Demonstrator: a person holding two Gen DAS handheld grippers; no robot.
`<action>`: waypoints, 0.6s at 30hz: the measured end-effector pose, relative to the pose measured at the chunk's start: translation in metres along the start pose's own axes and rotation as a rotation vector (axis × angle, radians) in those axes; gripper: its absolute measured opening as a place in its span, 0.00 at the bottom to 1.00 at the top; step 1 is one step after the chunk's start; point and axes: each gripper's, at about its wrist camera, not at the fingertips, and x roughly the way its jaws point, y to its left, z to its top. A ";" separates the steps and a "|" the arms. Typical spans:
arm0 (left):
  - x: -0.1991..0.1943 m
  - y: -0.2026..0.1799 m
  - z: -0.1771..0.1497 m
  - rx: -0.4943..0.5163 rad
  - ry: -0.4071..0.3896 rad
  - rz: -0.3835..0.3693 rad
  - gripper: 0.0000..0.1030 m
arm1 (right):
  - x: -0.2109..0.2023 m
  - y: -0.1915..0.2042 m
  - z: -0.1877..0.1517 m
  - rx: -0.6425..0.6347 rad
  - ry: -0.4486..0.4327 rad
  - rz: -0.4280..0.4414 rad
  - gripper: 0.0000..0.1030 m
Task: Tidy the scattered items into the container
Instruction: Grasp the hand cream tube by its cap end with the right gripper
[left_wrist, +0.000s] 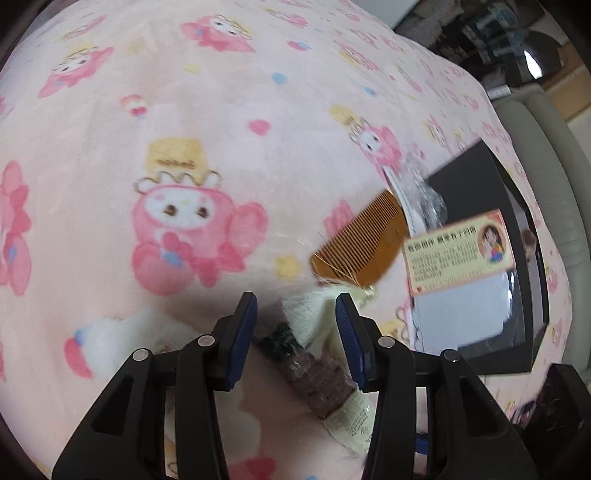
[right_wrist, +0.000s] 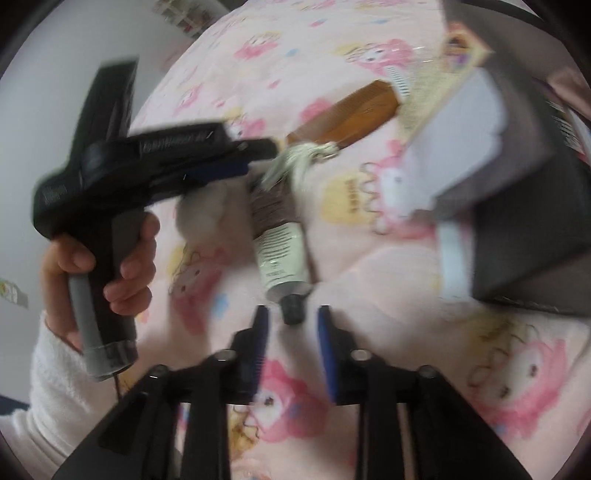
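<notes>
Tube lying on pink blanket, left of black box, near comb. Left hand-held gripper open, straddling tube's far end; right hand-held gripper open around cap. Best closed squarely before lifting.

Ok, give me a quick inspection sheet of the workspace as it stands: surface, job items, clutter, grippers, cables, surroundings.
Surface: pink cartoon-print blanket, soft and uneven.
Job's things: tube with black cap lying on the blanket; brown comb with cream tassel beside the black box; a printed card and a clear wrapper lie over the box.
Clutter: white fluffy item beside the tube.
Grippers: left gripper open, jaws either side of tube and tassel; right gripper open, tube cap between its jaws, not pressed.
Cables: nothing seen.
Surroundings: grey padded edge; hand in white sleeve.
</notes>
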 end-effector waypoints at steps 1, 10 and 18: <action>0.001 -0.003 -0.003 0.018 0.011 -0.009 0.41 | 0.008 0.000 0.001 -0.006 0.018 -0.008 0.29; -0.008 -0.007 -0.012 0.069 0.027 -0.038 0.34 | 0.002 -0.008 0.005 0.022 -0.006 -0.054 0.12; 0.014 -0.012 0.004 0.134 0.036 0.093 0.35 | 0.004 -0.008 0.007 0.009 -0.008 -0.085 0.11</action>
